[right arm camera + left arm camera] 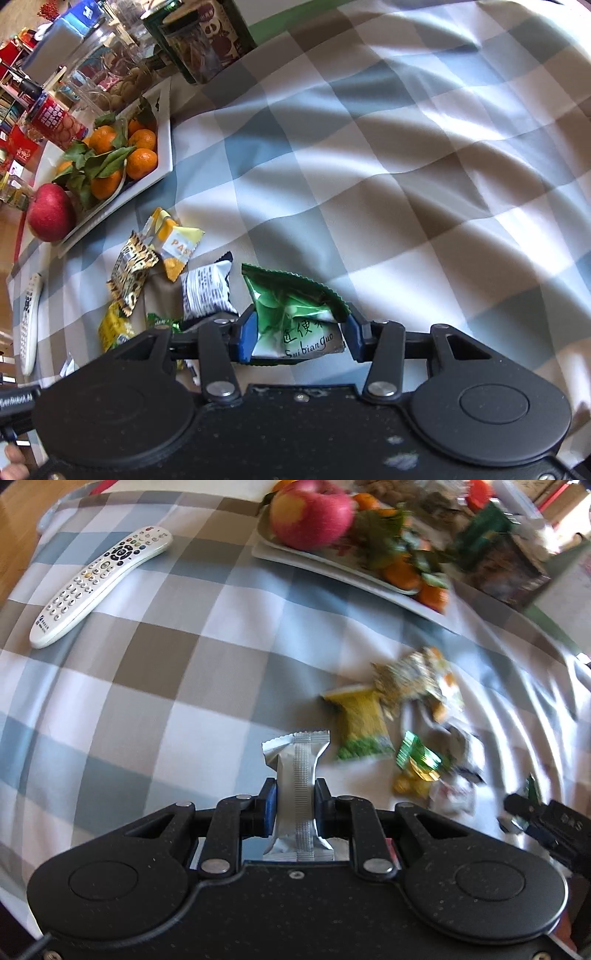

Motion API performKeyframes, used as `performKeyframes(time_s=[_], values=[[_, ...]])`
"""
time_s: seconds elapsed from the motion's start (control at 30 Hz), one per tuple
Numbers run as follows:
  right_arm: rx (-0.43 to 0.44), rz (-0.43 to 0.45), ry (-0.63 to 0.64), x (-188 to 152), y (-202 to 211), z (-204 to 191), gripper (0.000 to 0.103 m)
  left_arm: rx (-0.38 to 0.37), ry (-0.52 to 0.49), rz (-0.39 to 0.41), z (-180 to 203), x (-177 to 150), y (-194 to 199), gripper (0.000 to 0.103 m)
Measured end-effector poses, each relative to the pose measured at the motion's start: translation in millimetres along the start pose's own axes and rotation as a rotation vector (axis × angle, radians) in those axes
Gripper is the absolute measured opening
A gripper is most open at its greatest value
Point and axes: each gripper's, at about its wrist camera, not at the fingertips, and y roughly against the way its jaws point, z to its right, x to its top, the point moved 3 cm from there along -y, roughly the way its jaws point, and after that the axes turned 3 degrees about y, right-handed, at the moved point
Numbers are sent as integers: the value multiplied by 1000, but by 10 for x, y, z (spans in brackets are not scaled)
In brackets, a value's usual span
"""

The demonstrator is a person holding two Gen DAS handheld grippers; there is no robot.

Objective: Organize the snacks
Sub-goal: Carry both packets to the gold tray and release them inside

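Clamping a silver snack bar [297, 775] across its middle, the left gripper [295, 801] holds it clear of the checked tablecloth [155, 686]; the right gripper [299, 332] pinches a green packet [291, 310], probably bound for sorting away from the loose snack pile [162, 269].

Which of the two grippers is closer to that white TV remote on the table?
Left. The left gripper, holding a silver packet, has the remote lying just ahead to its left. The right gripper, holding a green packet, has the snack pile between.
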Motion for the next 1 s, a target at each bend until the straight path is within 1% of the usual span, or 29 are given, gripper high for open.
performKeyframes(time_s=[0.13, 0.23, 0.37, 0.43, 0.5, 0.6, 0.67, 0.7, 0.77, 0.83, 0.9, 1.0], values=[[24, 39, 1, -172, 274, 72, 49, -31, -58, 19, 67, -334, 255, 26], [63, 78, 3, -402, 530, 135, 49, -61, -114, 54, 74, -711, 483, 26], [85, 161, 52, -856, 875, 190, 49, -105, -165, 91, 22, -1217, 690, 26], [96, 187, 70, -1084, 1003, 231, 49, -112, -193, 108, -28, -1473, 757, 26], [118, 199, 76, -1319, 1118, 295, 49, -118, -206, 106, -100, -1713, 775, 26], [158, 196, 59, -1685, 1249, 404, 49, -158, -195, 51, -218, -2004, 732, 26], [180, 181, 49, -1912, 1306, 462, 49, -164, -173, 7, -298, -2145, 665, 26], [187, 172, 52, -2025, 1332, 478, 49, -156, -165, -6, -325, -2192, 638, 26], [193, 157, 62, -2239, 1371, 506, 49, -123, -164, -8, -357, -2266, 605, 26], [195, 137, 73, -2447, 1390, 515, 49, -90, -181, 12, -338, -2335, 620, 26], [203, 112, 94, -2618, 1400, 496, 49, -77, -204, 30, -307, -2373, 640, 27], [198, 89, 143, -2849, 1416, 452, 49, -73, -207, 10, -312, -2458, 613, 27]])
